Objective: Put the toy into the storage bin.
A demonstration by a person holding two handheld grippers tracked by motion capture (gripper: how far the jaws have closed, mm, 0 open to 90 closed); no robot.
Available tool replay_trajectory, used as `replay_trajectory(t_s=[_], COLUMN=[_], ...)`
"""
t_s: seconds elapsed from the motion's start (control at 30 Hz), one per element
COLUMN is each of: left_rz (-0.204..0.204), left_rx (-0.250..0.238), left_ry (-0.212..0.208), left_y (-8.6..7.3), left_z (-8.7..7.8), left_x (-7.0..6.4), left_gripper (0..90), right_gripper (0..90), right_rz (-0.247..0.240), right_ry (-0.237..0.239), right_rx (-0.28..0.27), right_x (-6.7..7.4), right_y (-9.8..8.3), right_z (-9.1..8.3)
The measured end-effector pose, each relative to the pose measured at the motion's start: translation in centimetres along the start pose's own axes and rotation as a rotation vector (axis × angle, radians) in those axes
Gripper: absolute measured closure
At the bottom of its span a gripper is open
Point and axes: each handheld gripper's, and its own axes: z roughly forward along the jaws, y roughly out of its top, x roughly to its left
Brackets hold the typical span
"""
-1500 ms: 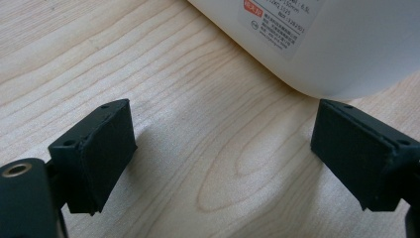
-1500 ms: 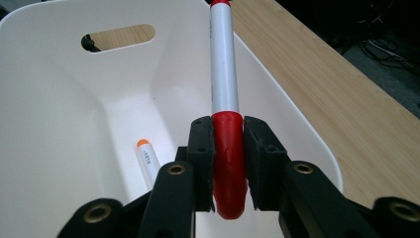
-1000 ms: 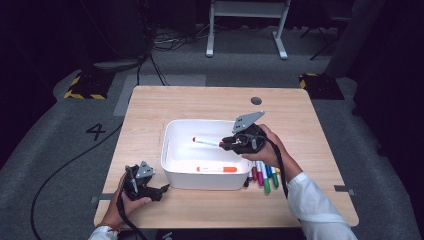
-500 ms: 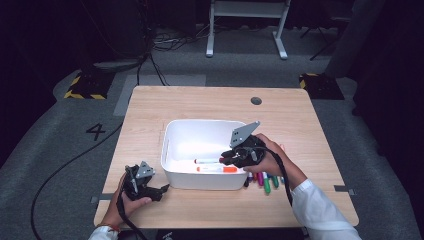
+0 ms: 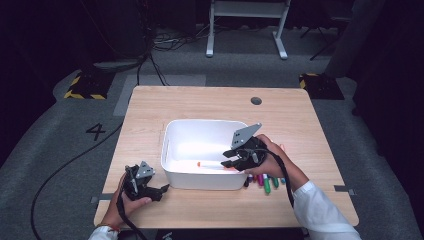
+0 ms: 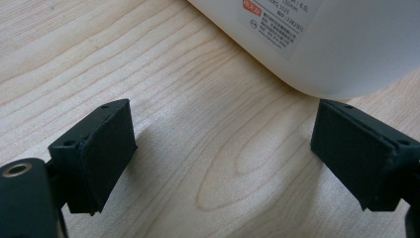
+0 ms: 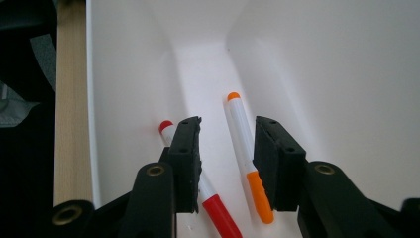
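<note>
A white bin (image 5: 200,122) stands mid-table. My right gripper (image 5: 227,162) hangs inside the bin's near right corner. Its jaws have just been opening and now stand apart. An orange-capped white marker (image 7: 242,144) lies on the bin floor between the jaws of the right gripper (image 7: 228,134), untouched by either pad. A red-capped marker (image 7: 218,210) lies beside it, partly under one jaw. At the front left of the table rests my left gripper (image 5: 162,190). The left gripper (image 6: 223,129) stands wide open over bare wood, just short of the bin wall (image 6: 322,39).
Several coloured markers (image 5: 265,182) lie in a row on the table just right of the bin, under my right hand. The tabletop (image 5: 300,115) has a round cable hole (image 5: 256,100) at the back. A cable trails from the left gripper over the table's front edge.
My right gripper came down toward the bin's near side, and its jaws parted. The orange marker now lies free on the bin floor. The left gripper stayed put.
</note>
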Motion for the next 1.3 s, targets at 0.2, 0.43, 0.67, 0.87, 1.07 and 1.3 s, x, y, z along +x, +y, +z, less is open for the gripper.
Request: replay_trajectory(t_s=[0.2, 0.43, 0.67, 0.87, 1.07, 1.3], left_rz=[0.001, 0.000, 0.000, 0.001, 0.001, 0.001], left_rx=[0.001, 0.000, 0.000, 0.000, 0.001, 0.001], left_ry=[-0.005, 0.000, 0.000, -0.003, -0.007, -0.007], left_y=[0.0, 0.0, 0.0, 0.0, 0.0, 0.0], left_z=[0.0, 0.0, 0.0, 0.0, 0.0, 0.0], left_x=[0.0, 0.0, 0.0, 0.0, 0.0, 0.0], left_gripper=[10.2, 10.2, 10.2, 10.2, 10.2, 10.2], right_gripper=[58.1, 51.9, 47.6, 47.5, 47.4, 48.3], right_rz=[0.031, 0.103, 0.200, 0.288, 0.421, 0.512], right_ry=[-0.062, -0.196, -0.332, -0.431, -0.477, -0.476], right_rx=[-0.053, -0.124, -0.160, -0.131, -0.087, -0.037], right_x=[-0.5, -1.3, -1.9, -3.4, -5.2, -6.8], right_y=[-0.6, -2.3, -5.5, -10.2, -15.0, -18.1], right_z=[-1.7, -5.2, -8.3, -9.5, -8.6, -6.4])
